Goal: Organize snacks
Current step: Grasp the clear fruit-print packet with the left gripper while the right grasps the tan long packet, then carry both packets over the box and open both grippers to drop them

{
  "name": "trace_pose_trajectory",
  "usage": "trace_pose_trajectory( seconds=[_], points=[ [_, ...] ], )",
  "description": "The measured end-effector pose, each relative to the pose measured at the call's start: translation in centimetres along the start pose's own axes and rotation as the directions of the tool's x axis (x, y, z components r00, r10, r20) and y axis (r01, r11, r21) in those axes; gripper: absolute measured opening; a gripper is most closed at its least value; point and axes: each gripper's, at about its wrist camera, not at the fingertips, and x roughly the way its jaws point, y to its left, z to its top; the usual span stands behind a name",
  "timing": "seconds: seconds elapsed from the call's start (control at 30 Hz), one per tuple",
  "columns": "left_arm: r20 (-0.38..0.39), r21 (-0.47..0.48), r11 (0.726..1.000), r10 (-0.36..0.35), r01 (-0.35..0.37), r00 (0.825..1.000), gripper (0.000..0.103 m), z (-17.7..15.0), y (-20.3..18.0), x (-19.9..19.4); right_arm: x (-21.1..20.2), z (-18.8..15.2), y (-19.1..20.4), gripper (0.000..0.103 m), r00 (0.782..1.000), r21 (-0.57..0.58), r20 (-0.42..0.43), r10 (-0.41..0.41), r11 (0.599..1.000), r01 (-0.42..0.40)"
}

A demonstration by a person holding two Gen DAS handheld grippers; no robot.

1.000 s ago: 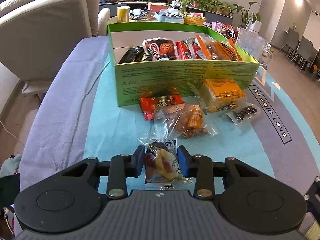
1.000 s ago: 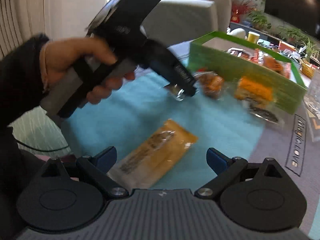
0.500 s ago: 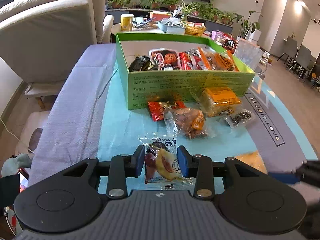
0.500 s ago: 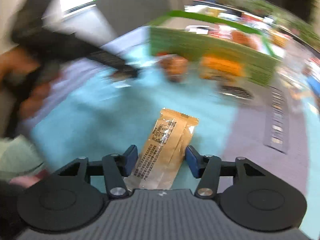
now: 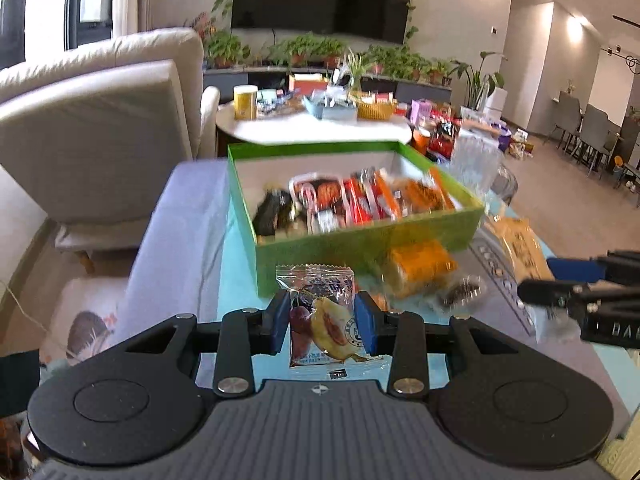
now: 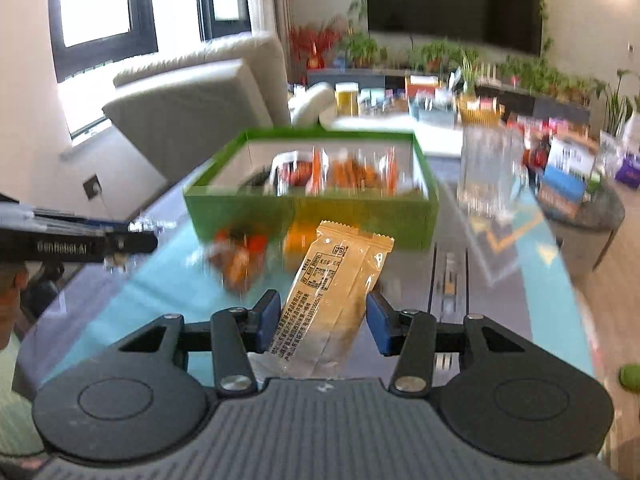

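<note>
Desk [image 5: 188, 240], covered in a lilac and blue cloth: carried the box and the loose packets. A second before, both grippers sat low over it; by this moment both had been lifted, each with a packet, so two snacks had left the cloth and looked ready for boxing.

Green box [image 5: 360, 240]: open-topped, at the middle of the desk, already part-filled with packets along its near side; room remained at the back.

Loose packets: an orange one [image 5: 420, 264] and a small dark one [image 5: 464, 290] lay just in front of the box, blurred.

Tan packet [image 6: 332, 296]: held off the desk in the right gripper [image 6: 322, 322], jaws closed on its lower half. Long axis roughly upright, leaning right, crimped top end towards the box.

Fruit packet [image 5: 324, 316]: held in the left gripper [image 5: 322, 322], jaws closed on its sides, where a second before it lay flat. Long axis ran away from the camera, clear serrated end pointing at the box's near wall.
</note>
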Motion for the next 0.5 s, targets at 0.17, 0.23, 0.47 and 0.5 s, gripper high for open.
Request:
trace_pose_trajectory(
  seconds=[0.17,0.23,0.47,0.5],
  points=[
    [0.056,0.001,1.000,0.002,-0.002,0.998,0.033,2.3,-0.2,0.1,0.7,3.2,-0.2,0.050,0.997,-0.003,0.075,0.008,1.000,-0.008],
    [0.069,0.006,1.000,0.001,-0.002,0.998,0.033,2.9,-0.4,0.4,0.8,4.1,-0.2,0.050,0.996,-0.012,0.093,0.016,1.000,-0.015],
    [0.080,-0.001,1.000,0.007,-0.007,0.997,0.033,4.7,-0.4,2.1,2.3,5.5,-0.2,0.050,0.994,-0.028,0.110,0.023,0.999,-0.020],
    [0.081,-0.007,1.000,0.011,-0.010,0.997,0.033,4.8,-0.4,2.3,2.6,5.6,-0.2,0.050,0.994,-0.026,0.110,0.022,0.999,-0.019]
  ],
)
